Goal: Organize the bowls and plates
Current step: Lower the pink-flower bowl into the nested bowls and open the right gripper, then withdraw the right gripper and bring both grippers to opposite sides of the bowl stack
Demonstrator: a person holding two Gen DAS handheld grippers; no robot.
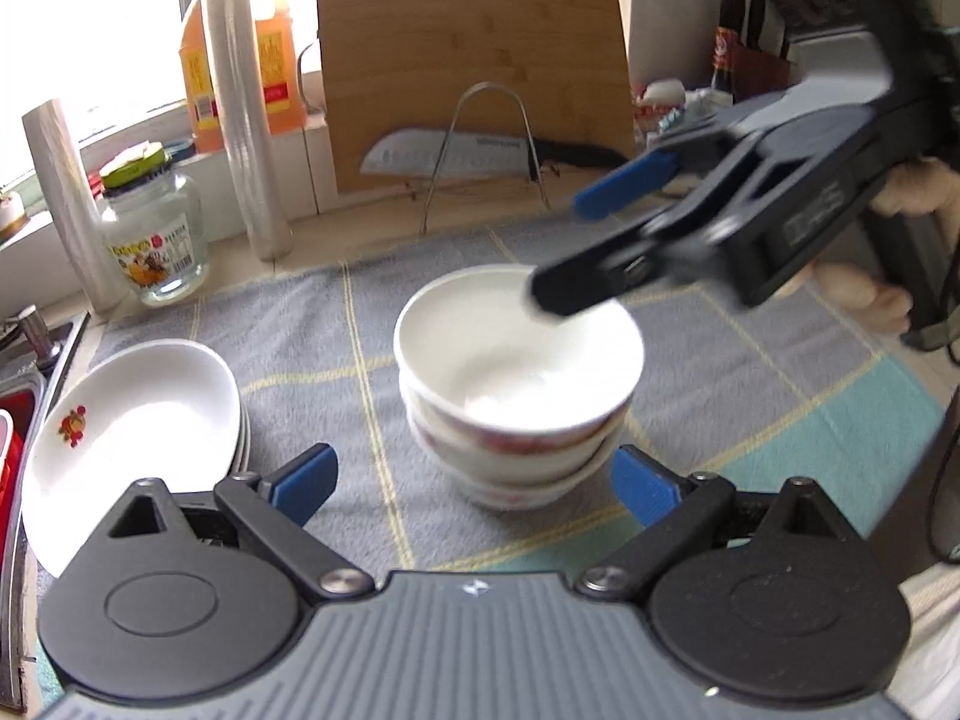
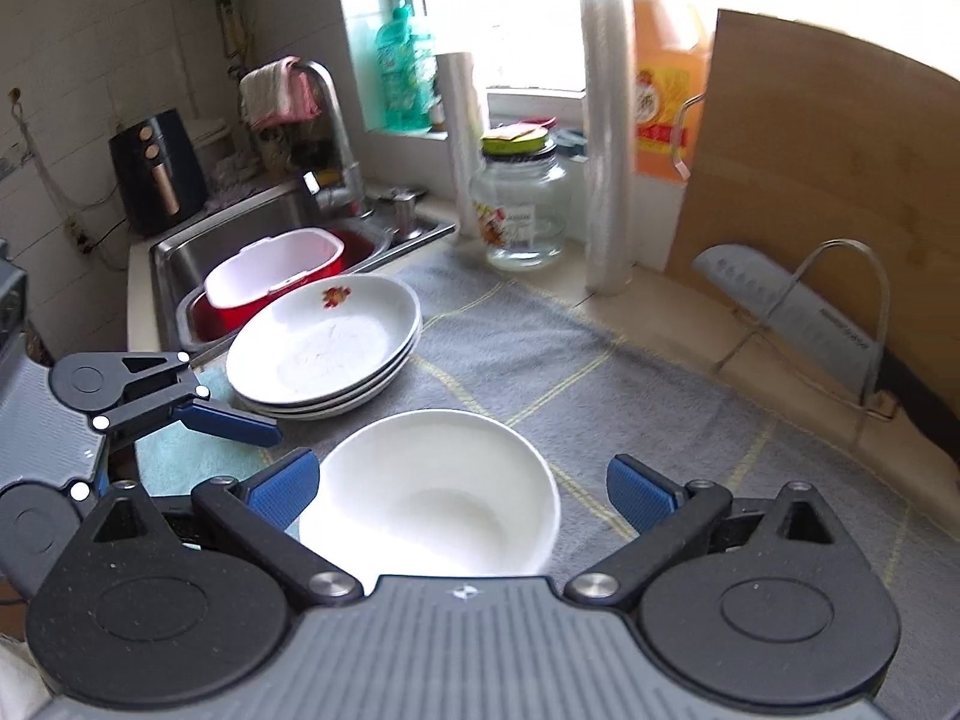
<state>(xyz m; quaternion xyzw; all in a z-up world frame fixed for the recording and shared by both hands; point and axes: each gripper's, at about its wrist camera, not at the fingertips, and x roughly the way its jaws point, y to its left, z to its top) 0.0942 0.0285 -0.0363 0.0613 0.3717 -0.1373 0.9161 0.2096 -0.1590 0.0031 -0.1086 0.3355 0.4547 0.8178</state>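
A stack of white bowls (image 1: 519,384) is being supported on the grey checked cloth (image 1: 750,372) that is spread over the counter. The top bowl (image 2: 429,495) is being seen from above in the right wrist view, lying between the two blue pads of the right gripper (image 2: 459,489). The right gripper's fingers are being held wide apart, and nothing is being gripped by them. In the left wrist view, the right gripper (image 1: 564,252) is being held over the far rim of the stack, with one dark fingertip (image 1: 555,297) overlapping the rim of the top bowl; whether contact is being made cannot be told, since that part is blurred.

The left gripper (image 1: 474,480) is being held low on the near side of the stack, with its fingers spread wide and nothing being gripped. The base of the stack is being framed between its blue pads.

A stack of white plates (image 2: 327,348), the top one marked with a red motif, is being supported on the cloth to the left of the bowls, near the sink (image 2: 240,234). The two stacks are being kept apart.

A wooden cutting board (image 1: 474,66) is being leaned against the wall behind the cloth, with a knife (image 1: 450,150) and a wire rack (image 1: 486,150) in front of it. A glass jar (image 1: 153,234) is being kept beside two rolls of film (image 1: 240,114).
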